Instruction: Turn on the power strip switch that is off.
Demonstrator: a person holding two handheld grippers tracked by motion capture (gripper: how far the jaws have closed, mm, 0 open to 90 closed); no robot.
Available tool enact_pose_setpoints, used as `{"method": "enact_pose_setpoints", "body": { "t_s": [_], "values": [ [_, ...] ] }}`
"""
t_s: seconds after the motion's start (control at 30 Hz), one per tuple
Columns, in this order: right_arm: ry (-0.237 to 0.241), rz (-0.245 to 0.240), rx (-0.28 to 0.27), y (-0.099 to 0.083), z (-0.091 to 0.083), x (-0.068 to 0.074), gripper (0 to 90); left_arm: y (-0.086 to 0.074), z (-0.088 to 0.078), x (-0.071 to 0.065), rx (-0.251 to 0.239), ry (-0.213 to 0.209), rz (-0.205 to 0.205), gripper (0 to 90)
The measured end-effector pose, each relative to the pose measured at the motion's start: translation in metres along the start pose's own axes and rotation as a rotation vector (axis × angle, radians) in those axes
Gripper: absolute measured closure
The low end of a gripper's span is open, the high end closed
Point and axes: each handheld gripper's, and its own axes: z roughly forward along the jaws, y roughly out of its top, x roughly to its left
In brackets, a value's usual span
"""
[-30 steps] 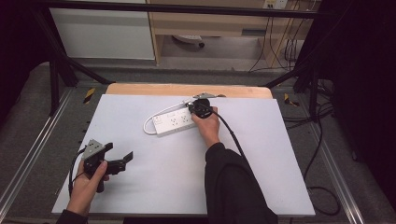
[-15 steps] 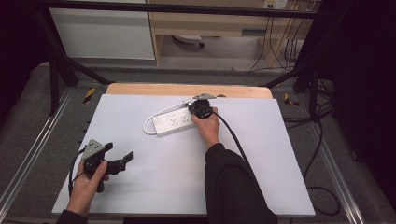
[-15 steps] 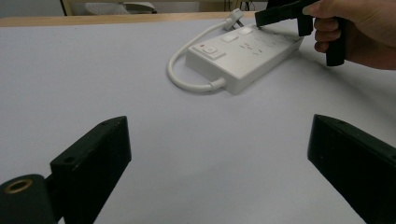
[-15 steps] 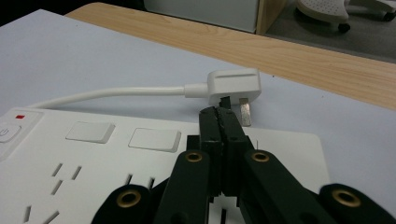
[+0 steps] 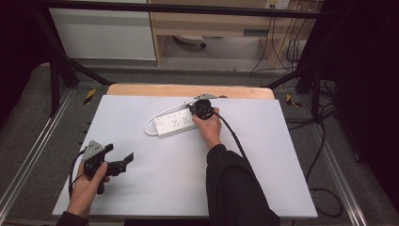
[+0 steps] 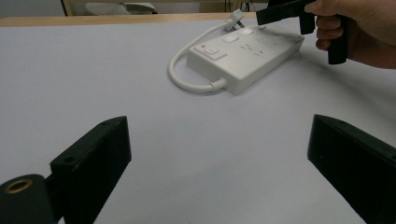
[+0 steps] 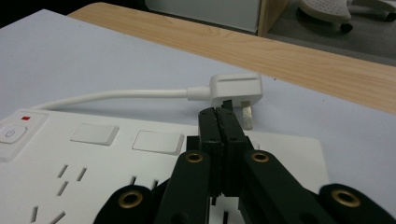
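Jaws of the right gripper (image 7: 219, 122) are pressed together, empty, over the power strip (image 5: 175, 123), just short of its plug (image 7: 236, 88). Parting them seems needed next. The left gripper (image 5: 123, 157), well apart from the strip, is held wide.

White power strip (image 5: 175, 123) with a red mark – black grippers – pale grey table (image 5: 141, 188).

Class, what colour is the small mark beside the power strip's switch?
Red; the mark shows best in the right gripper view.
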Motion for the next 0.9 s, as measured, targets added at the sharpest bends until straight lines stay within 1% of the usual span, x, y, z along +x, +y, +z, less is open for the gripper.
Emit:
{"method": "enact_pose_setpoints", "body": {
  "t_s": [0.17, 0.2, 0.5, 0.6, 0.73, 0.77, 0.9],
  "values": [
    [-0.01, 0.0, -0.004, 0.005, -0.006, -0.004, 90.0, 0.0, 0.0, 0.0, 0.001, 0.0, 0.0, 6.0],
    [-0.012, -0.007, -0.006, 0.006, -0.008, -0.005, 90.0, 0.0, 0.0, 0.0, 0.001, 0.0, 0.0, 6.1],
    [-0.02, -0.013, -0.012, 0.01, -0.016, -0.009, 90.0, 0.0, 0.0, 0.0, 0.005, -0.001, 0.003, 6.1],
    [-0.016, -0.001, -0.006, 0.009, -0.017, -0.01, 90.0, 0.0, 0.0, 0.0, 0.002, 0.002, 0.0, 6.1],
    [-0.013, 0.004, -0.002, 0.009, -0.019, -0.01, 88.5, 0.0, -0.001, 0.0, 0.004, 0.006, 0.003, 6.1],
    [-0.013, -0.002, -0.008, 0.01, -0.02, -0.01, 88.0, 0.0, 0.0, 0.0, 0.004, 0.007, 0.002, 6.1],
    [-0.001, 0.008, -0.007, 0.011, -0.024, -0.012, 85.9, -0.001, 0.0, -0.001, 0.009, 0.003, 0.002, 6.0]
  ]
}}
